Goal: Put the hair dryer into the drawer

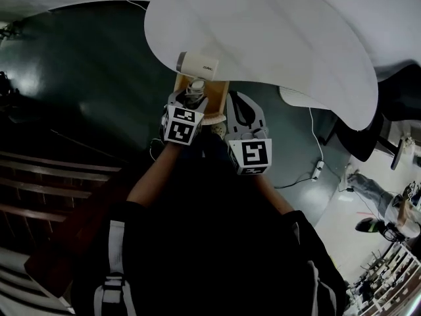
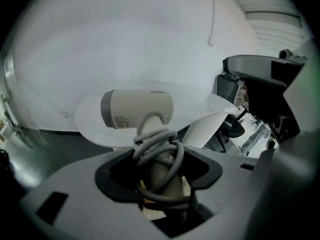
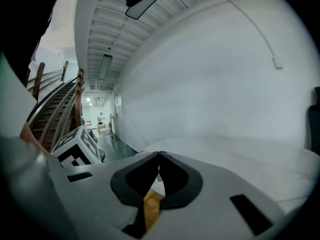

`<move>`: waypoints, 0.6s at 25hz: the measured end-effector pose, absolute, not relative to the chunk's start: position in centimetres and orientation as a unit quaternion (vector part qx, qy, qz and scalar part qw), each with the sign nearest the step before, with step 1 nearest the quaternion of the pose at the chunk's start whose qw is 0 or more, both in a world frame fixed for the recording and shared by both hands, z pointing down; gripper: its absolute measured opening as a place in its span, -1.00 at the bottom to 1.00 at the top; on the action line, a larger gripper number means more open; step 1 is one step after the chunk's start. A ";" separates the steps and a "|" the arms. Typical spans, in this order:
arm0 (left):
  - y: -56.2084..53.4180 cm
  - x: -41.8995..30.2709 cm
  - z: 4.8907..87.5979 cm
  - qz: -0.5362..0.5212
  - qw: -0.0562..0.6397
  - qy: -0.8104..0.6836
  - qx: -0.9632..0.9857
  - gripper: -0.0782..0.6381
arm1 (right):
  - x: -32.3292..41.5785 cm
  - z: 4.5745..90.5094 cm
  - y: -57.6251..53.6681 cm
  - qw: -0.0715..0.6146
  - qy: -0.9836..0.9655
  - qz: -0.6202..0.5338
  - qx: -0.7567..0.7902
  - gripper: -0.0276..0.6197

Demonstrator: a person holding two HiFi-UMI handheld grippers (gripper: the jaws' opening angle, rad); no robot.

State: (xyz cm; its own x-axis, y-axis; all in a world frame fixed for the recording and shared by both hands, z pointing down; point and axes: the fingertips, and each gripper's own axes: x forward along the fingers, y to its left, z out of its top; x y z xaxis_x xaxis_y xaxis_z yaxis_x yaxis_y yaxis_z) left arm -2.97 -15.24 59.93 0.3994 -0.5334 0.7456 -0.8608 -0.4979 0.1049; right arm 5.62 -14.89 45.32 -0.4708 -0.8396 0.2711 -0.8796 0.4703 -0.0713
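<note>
The left gripper (image 1: 191,96) is clamped on the cord-wrapped handle of the white hair dryer (image 1: 197,64). It holds the dryer upright in the air, its barrel at the rim of the round white worktop (image 1: 276,38) and above a wooden top (image 1: 219,92). Just beside it, the right gripper (image 1: 240,104) has its jaws pressed together on nothing. Dark green floor (image 1: 85,78) spreads around, with a power strip (image 1: 318,170) lying off to the right.
</note>
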 end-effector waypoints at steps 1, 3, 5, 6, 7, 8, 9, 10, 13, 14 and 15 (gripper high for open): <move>-14.8 -3.2 60.0 0.333 0.249 -0.436 0.799 -0.09 | 5.5 45.4 -14.8 0.101 -0.851 0.103 0.505 -0.84; -13.6 -3.6 60.3 0.334 0.256 -0.435 0.796 -0.09 | 5.1 45.6 -14.6 0.106 -0.850 0.107 0.505 -0.84; -12.7 -4.1 60.7 0.334 0.261 -0.435 0.794 -0.09 | 4.8 46.1 -14.4 0.109 -0.852 0.109 0.501 -0.84; -12.4 -4.2 60.9 0.335 0.263 -0.435 0.793 -0.09 | 4.7 46.5 -14.3 0.110 -0.852 0.110 0.499 -0.84; -12.0 -4.4 61.1 0.336 0.264 -0.435 0.793 -0.09 | 4.6 46.9 -14.2 0.111 -0.852 0.113 0.499 -0.84; -11.7 -4.6 61.3 0.337 0.265 -0.434 0.792 -0.09 | 4.5 47.3 -14.2 0.113 -0.851 0.117 0.499 -0.84; -11.3 -4.7 61.5 0.338 0.265 -0.434 0.792 -0.09 | 4.3 47.6 -14.1 0.114 -0.851 0.119 0.498 -0.84; -11.0 -4.9 61.8 0.340 0.266 -0.433 0.792 -0.09 | 4.1 47.9 -14.1 0.115 -0.853 0.120 0.496 -0.84; -9.9 -5.1 62.6 0.350 0.268 -0.427 0.790 -0.09 | 3.4 48.8 -13.9 0.119 -0.856 0.125 0.486 -0.84; -9.6 -5.2 63.0 0.353 0.269 -0.425 0.789 -0.09 | 3.2 49.0 -13.7 0.121 -0.857 0.127 0.484 -0.84; -9.3 -5.3 63.3 0.357 0.272 -0.423 0.787 -0.09 | 3.1 49.2 -13.6 0.122 -0.859 0.129 0.481 -0.84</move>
State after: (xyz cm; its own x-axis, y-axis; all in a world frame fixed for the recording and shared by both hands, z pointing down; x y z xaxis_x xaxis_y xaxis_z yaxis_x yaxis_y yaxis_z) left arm -5.27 -9.25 63.31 0.3868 -0.4721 0.7922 -0.8602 -0.4942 0.1255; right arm 3.08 -13.63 49.18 -0.5074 -0.7944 0.3339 -0.8575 0.5039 -0.1043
